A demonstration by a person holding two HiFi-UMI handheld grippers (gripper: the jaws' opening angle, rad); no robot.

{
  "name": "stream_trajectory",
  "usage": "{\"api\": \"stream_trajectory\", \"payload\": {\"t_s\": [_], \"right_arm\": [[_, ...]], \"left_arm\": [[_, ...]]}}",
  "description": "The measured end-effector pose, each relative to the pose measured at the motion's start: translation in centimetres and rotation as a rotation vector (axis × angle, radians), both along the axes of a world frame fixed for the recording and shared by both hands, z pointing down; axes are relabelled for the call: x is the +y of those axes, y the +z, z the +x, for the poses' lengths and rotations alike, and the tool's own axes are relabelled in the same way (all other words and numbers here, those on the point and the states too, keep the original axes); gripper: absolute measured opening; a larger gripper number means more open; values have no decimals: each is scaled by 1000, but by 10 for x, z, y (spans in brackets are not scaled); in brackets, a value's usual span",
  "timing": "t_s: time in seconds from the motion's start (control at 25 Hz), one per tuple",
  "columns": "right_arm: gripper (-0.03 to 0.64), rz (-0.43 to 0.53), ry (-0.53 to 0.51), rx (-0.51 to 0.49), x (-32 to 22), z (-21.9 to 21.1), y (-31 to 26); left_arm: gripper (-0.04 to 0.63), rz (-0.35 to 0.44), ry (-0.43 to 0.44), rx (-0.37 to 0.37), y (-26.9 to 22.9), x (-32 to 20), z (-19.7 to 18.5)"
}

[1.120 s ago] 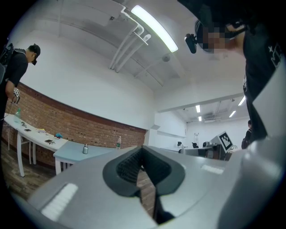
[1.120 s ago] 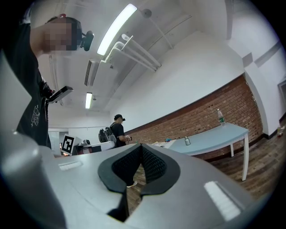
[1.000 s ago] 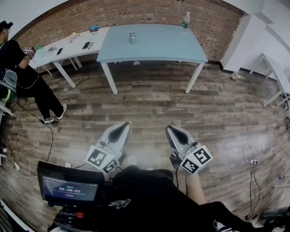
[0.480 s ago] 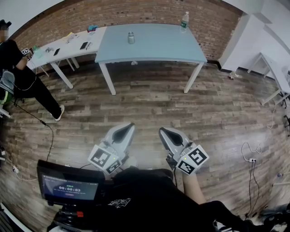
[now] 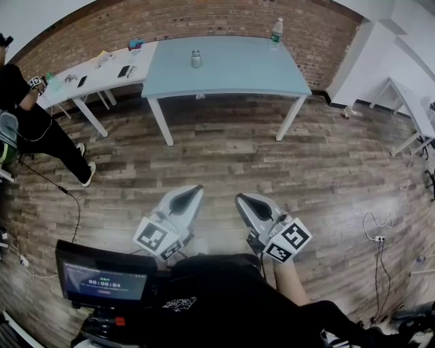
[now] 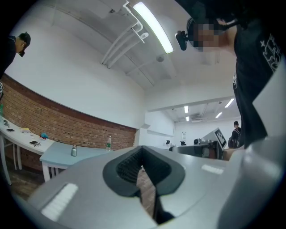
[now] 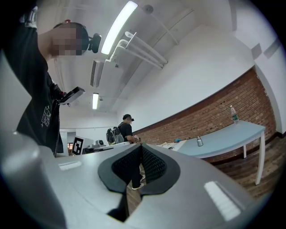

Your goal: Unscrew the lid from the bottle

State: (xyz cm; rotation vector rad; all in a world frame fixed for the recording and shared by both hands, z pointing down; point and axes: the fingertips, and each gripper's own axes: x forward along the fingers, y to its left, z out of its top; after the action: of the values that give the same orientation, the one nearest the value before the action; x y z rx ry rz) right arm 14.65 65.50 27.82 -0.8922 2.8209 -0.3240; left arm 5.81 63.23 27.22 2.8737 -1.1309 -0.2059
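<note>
**Steel bottle untouched, both claws shut and empty**

Head view: a small steel bottle with a lid [image 5: 196, 58] stands upright on the light blue table [image 5: 231, 78], which is placed against the brick wall [image 5: 204, 20]. A clear plastic bottle with a green label [image 5: 277, 30] stands at the far right corner of the same table. I cannot tell which of the two the task means; as far as I can see, both have their caps on. The left gripper [image 5: 192, 192] and the right gripper [image 5: 243, 201] are held low in front of the person. They are over the wooden plank floor [image 5: 224, 149] and well apart from the table.

Left gripper view: the jaws of the left gripper [image 6: 142, 154] lie together, and nothing sits between the dark ribbed pads. Only some floor shows through the narrow slit. The steel bottle [image 6: 74, 151] and the plastic bottle [image 6: 109, 142] look small and distant on the table.

Right gripper view: the right gripper [image 7: 141, 154] is closed in the same way and holds nothing. The steel bottle [image 7: 199, 141] and the plastic bottle [image 7: 233, 115] stand far off to the right, on the table [image 7: 223, 136].

In my judgement, no part of the task is done yet. The person must first come to the table and open the claws. Then one claw should hold the bottle's body while the other grips the lid and turns it off.
</note>
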Motion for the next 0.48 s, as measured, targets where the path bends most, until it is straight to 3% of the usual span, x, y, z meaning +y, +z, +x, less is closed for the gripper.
{"api": "stream_trajectory", "payload": {"t_s": [0.48], "right_arm": [[3,26,21,9,-8,-9,10]], "left_arm": [[-3,19,13,25,9,-12,-13]]}}
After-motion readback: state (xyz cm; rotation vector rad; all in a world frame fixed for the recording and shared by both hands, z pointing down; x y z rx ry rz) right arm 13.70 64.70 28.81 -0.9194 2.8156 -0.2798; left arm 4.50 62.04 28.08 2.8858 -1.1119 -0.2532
